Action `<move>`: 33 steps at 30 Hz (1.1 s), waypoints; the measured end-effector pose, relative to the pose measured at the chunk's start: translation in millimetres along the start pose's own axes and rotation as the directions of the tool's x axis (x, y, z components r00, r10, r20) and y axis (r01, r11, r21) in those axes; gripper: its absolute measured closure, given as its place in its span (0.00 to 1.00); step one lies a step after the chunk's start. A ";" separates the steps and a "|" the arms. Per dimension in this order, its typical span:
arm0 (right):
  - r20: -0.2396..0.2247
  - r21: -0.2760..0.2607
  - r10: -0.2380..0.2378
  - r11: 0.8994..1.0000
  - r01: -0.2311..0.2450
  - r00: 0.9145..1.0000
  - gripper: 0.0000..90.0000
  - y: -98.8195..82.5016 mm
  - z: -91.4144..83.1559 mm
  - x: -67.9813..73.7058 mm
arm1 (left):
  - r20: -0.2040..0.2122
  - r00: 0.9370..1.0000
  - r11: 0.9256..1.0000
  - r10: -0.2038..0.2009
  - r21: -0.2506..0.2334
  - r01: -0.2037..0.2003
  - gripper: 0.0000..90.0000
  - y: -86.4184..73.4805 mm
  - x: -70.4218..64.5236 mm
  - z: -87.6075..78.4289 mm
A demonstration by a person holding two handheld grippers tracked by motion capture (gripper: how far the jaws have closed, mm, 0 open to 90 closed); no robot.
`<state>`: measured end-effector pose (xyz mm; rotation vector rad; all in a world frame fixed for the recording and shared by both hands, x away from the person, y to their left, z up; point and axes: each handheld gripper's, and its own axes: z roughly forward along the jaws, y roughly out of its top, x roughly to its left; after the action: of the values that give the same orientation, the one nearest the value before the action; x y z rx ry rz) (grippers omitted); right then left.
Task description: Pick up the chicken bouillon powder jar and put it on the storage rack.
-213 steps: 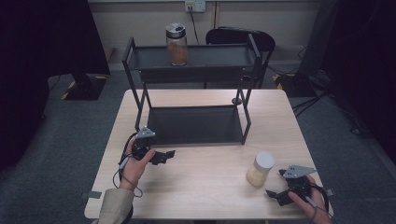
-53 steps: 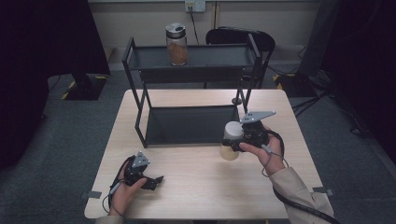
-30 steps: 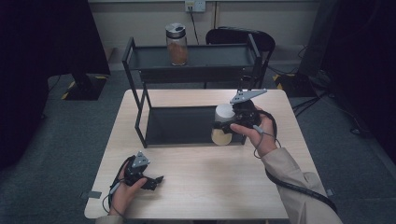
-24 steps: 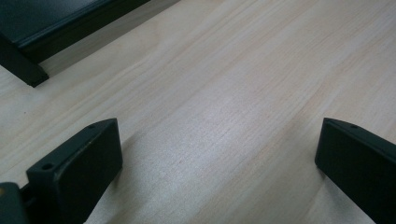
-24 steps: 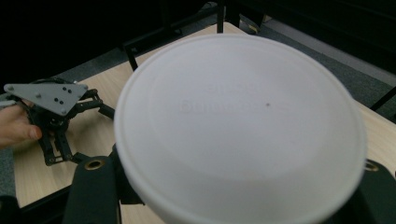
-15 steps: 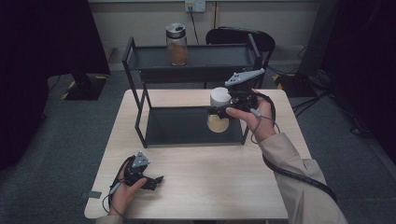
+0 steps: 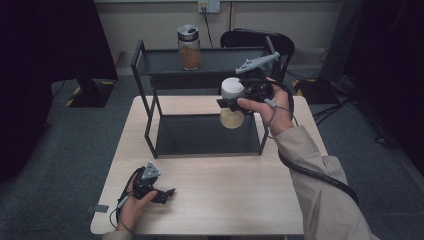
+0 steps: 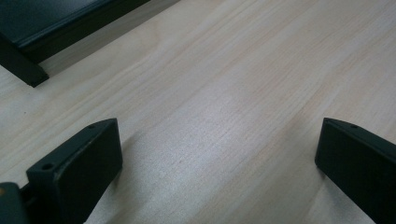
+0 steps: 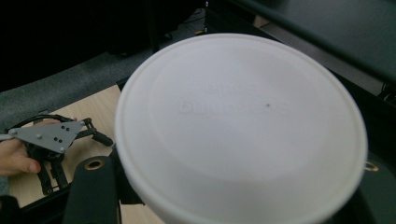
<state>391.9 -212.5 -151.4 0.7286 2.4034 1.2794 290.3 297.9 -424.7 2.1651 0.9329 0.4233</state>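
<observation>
Jar, white-lidded: clear round body, pale yellow-tan contents in the lower part, smooth flat white lid with faint embossed lettering. Held in the air between the jaws of the right gripper, which are clamped on it just below the lid; in the high view it hangs in front of the upper tier of the shelf rack, above the lower tier.

Shelf rack: black metal, two shallow tray-like tiers on thin square legs, directly beyond and beneath the right gripper. Its right front leg stands just beside the jar.

Second jar: clear glass, dark metallic lid, brown contents; stands on the upper tier, up and to the left of the right gripper, well apart from the held jar.

Table: pale wood-grain top, matt.

Left gripper: rests low on the table near its front edge, jaws wide apart with only bare wood between them.

Chair: dark, behind the rack.
</observation>
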 end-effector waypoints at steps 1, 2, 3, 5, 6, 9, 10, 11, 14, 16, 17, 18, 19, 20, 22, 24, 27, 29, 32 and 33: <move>-0.001 0.004 0.000 1.000 0.000 1.000 0.38 3.0 -0.5 -0.3 | 0.000 1.000 1.000 0.000 0.000 0.000 0.00 0.0 0.0 0.0; -0.001 0.004 0.000 1.000 0.000 1.000 0.38 3.0 -0.5 -0.3 | 0.000 1.000 1.000 0.000 0.000 0.000 0.00 0.0 0.0 0.0; 0.000 0.006 -0.001 1.000 0.001 1.000 0.38 10.1 -1.6 -1.0 | 0.000 1.000 1.000 -0.001 -0.001 0.001 0.00 -0.1 0.0 0.0; 0.005 0.006 -0.007 1.000 0.006 1.000 0.38 16.1 -2.4 -0.6 | 0.000 1.000 1.000 -0.001 -0.001 0.001 0.00 -0.1 0.0 0.1; 0.006 0.005 -0.004 1.000 0.004 1.000 0.38 18.8 -2.8 -0.8 | 0.000 1.000 1.000 -0.001 -0.001 0.001 0.00 -0.1 0.0 0.1; 0.010 0.000 -0.002 1.000 0.002 1.000 0.38 26.2 -3.6 -1.8 | 0.000 1.000 1.000 -0.001 -0.001 0.001 0.00 -0.2 -0.1 0.1; 0.012 -0.003 -0.003 1.000 0.003 1.000 0.38 27.9 -3.9 -1.8 | 0.000 1.000 1.000 0.000 0.000 0.000 0.00 -0.1 0.1 0.0; 0.014 -0.003 -0.003 1.000 0.003 1.000 0.38 31.4 -4.3 -1.9 | 0.001 1.000 1.000 0.000 0.000 0.000 0.00 0.0 0.1 0.0; 0.019 0.000 -0.002 1.000 0.002 1.000 0.38 40.0 -4.7 -1.4 | 0.001 1.000 1.000 0.000 0.000 0.000 0.00 0.0 0.1 0.1; 0.022 0.001 -0.007 1.000 0.007 1.000 0.38 45.9 -5.5 -0.7 | 0.001 1.000 1.000 -0.001 0.000 0.001 0.00 0.0 0.1 0.1; 0.022 0.001 -0.007 1.000 0.007 1.000 0.38 45.9 -5.5 -0.7 | 0.001 1.000 1.000 -0.001 0.000 0.001 0.00 0.0 0.1 0.1; 0.025 0.000 -0.004 1.000 0.004 1.000 0.38 52.3 -6.3 -0.4 | 0.001 1.000 1.000 0.000 0.000 0.000 0.00 0.0 0.1 0.0; 0.025 -0.001 -0.005 1.000 0.005 1.000 0.38 54.5 -6.8 -0.4 | 0.001 1.000 1.000 0.001 0.001 -0.001 0.00 0.2 0.3 0.0; 0.025 -0.005 -0.004 1.000 0.004 1.000 0.38 57.6 -7.6 -0.1 | 0.001 1.000 1.000 0.000 0.001 0.000 0.00 0.2 0.2 0.0; 0.025 -0.008 -0.001 1.000 0.001 1.000 0.38 62.9 -9.4 -0.1 | 0.001 1.000 1.000 0.002 0.001 -0.002 0.00 0.2 0.3 0.0; 0.024 -0.012 0.000 1.000 0.000 1.000 0.38 68.2 -11.4 -0.5 | 0.001 1.000 1.000 0.001 0.001 -0.001 0.00 0.2 0.3 0.0; 0.028 -0.009 -0.001 1.000 0.002 1.000 0.38 73.4 -13.4 -0.1 | 0.001 1.000 1.000 0.002 0.002 -0.002 0.00 0.3 0.3 -0.1; 0.033 -0.006 -0.003 1.000 0.004 0.999 0.38 81.9 -16.4 -0.1 | 0.001 1.000 1.000 0.001 0.001 -0.001 0.00 0.1 0.2 0.0; 0.037 -0.005 -0.005 1.000 0.006 0.999 0.38 88.1 -17.9 -0.2 | 0.000 1.000 1.000 0.003 0.002 -0.003 0.00 0.3 0.3 -0.1; 0.036 -0.005 -0.006 1.000 0.006 0.999 0.38 90.2 -18.1 -0.5 | 0.001 1.000 1.000 0.002 0.001 -0.002 0.00 0.2 0.3 0.0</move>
<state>409.0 -182.8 -66.0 0.7357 2.3711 1.2591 290.5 298.0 -424.5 2.1669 0.9312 0.4226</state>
